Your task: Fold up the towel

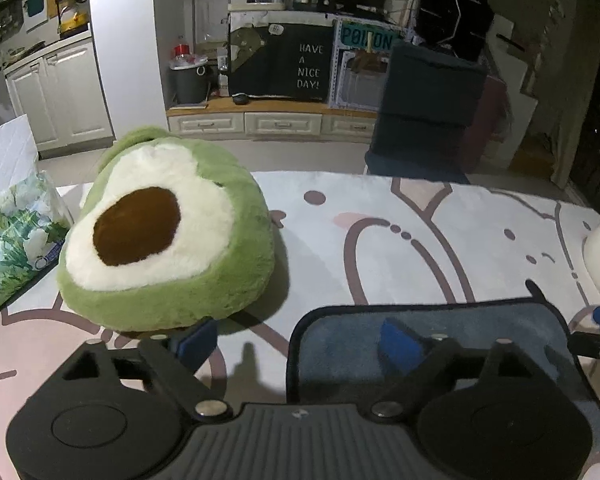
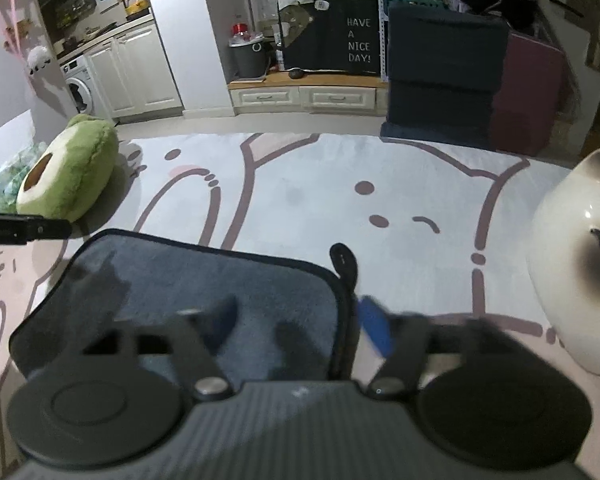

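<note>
A small blue-grey towel (image 1: 460, 336) with dark trim lies flat on the patterned cloth; it also shows in the right wrist view (image 2: 204, 284), with its black hanging loop (image 2: 343, 260) at the far right corner. My left gripper (image 1: 296, 340) is open and straddles the towel's left edge: one blue pad sits on the cloth, the other over the towel. My right gripper (image 2: 300, 320) is open and straddles the towel's right edge. Neither holds anything.
A green avocado plush (image 1: 164, 236) sits close to the left of the towel. A white cat figure (image 2: 580, 264) stands to the right. A floral packet (image 1: 16, 236) lies at far left. The table's far edge (image 2: 340, 136) faces a kitchen and shelves.
</note>
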The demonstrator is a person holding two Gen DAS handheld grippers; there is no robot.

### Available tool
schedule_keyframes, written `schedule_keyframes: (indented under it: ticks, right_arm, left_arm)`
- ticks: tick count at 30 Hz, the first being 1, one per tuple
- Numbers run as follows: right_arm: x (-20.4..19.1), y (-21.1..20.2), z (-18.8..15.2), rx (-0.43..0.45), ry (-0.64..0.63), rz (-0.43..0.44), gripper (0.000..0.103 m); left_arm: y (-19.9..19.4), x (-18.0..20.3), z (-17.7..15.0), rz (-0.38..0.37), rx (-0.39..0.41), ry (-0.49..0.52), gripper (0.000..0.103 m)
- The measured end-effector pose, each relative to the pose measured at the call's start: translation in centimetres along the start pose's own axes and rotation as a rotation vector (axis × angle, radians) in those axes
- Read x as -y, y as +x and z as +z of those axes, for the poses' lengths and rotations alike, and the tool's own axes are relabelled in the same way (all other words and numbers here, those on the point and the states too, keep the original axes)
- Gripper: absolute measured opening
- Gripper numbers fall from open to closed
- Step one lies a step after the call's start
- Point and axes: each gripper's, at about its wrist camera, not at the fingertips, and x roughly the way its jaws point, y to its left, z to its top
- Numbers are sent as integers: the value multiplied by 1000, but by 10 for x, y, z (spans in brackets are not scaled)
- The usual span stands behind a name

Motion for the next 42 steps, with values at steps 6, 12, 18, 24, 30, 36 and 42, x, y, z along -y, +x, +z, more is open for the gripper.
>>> schedule_keyframes:
  ticks: [6, 12, 18, 24, 30, 36, 42]
  right_arm:
    - [-3, -3, -2, 3, 29, 13, 102]
    - [-6, -8, -3, 4, 40, 12, 103]
    - [-3, -17, -3, 10, 74, 9, 103]
    - [-1, -23, -6, 18, 102, -2, 103]
    - [-4, -35, -7, 34, 109, -5, 103]
    - [-9, -53, -6, 50, 111, -12, 103]
    - [-16, -74, -11, 59, 116, -10, 103]
  left_arm:
    - [1, -1, -5, -3, -30, -2, 103]
    - [0, 1, -7, -15, -45, -6, 103]
    - [-7, 5, -7, -15, -42, -6, 103]
    - [-14, 10, -7, -15, -46, -10, 103]
    - [-27, 16, -7, -15, -33, -1, 103]
    - [-48, 22, -9, -23, -25, 4, 103]
    - [-73, 24, -12, -37, -15, -10, 103]
